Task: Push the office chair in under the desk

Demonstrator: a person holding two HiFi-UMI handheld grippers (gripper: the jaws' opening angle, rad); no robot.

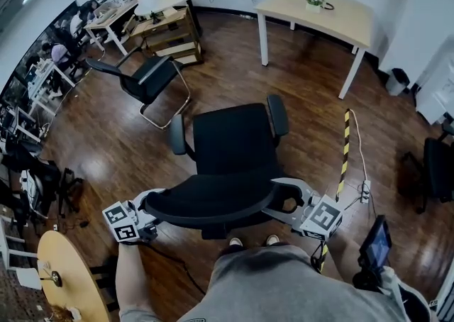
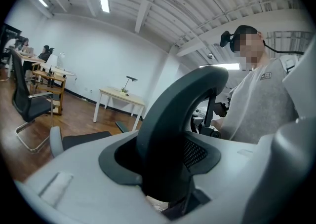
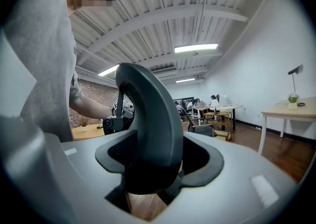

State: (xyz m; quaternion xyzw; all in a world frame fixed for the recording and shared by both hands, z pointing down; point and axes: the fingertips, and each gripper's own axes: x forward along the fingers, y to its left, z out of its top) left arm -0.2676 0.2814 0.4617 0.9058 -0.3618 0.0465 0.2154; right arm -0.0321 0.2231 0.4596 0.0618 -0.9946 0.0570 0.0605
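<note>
Looking down in the head view: black office chair with grey armrests [image 1: 234, 143] stands mid-room on the dark wooden floor [image 1: 305, 93], seat facing away from the person [image 1: 284, 285]. Curved black backrest rim [image 1: 213, 203] lies nearest the person. Left gripper [image 1: 150, 207] sits at the rim's left end, right gripper [image 1: 280, 200] at its right end. Light wooden desk with white legs [image 1: 319, 8] stands against the far wall, up and right of the chair and well apart from it. Bare floor lies between them. A black cantilever chair with a metal frame [image 1: 152, 79] stands to the upper left.

Left gripper view: left gripper [image 2: 168, 168] has the backrest rim [image 2: 182, 104] running up between its jaws. The rim fills the gap between the dark pads and they close on it at a fairly wide setting. Desk [image 2: 121, 97] shows far off past the rim, to its left. The person's grey shirt [image 2: 256, 109] is to the right.

Right gripper view: right gripper [image 3: 153, 164] likewise has the backrest rim [image 3: 153, 119] between its jaws, also fairly wide. The pads appear to bear on both its faces. Desk [image 3: 291, 112] shows at the right edge, well away.
</note>
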